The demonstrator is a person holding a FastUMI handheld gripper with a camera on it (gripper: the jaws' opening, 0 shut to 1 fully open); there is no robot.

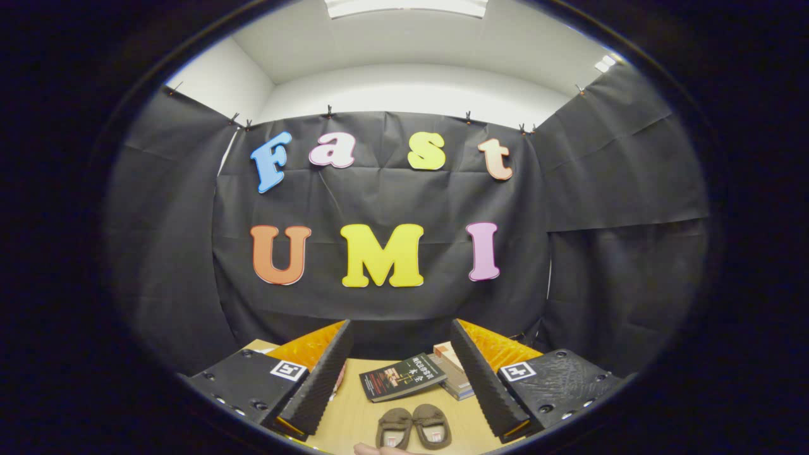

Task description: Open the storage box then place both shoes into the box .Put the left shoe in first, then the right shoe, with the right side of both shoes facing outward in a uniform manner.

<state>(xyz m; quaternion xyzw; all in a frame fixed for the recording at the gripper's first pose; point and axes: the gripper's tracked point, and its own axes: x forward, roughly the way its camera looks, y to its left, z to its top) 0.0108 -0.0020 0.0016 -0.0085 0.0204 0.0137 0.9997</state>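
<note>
Shoes (pixel 414 426) sit as a pair on the wooden tabletop (pixel 354 411), small brown moccasin-style slip-ons lying side by side and touching, their openings showing. They lie between the two fingers of the hand-held gripper (pixel 397 379), at the near end of the gap. The fingers stand wide apart and hold nothing; the whole pair fits in the space between them with room to spare. Beyond the shoes, further along the tabletop, lies a dark paperback book (pixel 402 377), and just beside it on the right a small stack of books (pixel 450 373). At the very near edge, just below the shoes, a bit of a person's hand (pixel 379 450) peeks in.

I can't make out a storage box from where the gripper looks; the tool is tipped up toward the booth wall, so most of the tabletop is out of its sight. By the task, the box gets opened first, so to my eye the work is at its very start and the shoes are untouched.

To do this step well, I'd tilt the tool down and sweep until the box and its lid come into view, then approach the lid square-on with the fingers at their present wide setting and narrow them only once the lid's edge or handle sits between them. Keep clear of the shoes while doing so, since nudging them would muddle which is left and which is right for later
</note>
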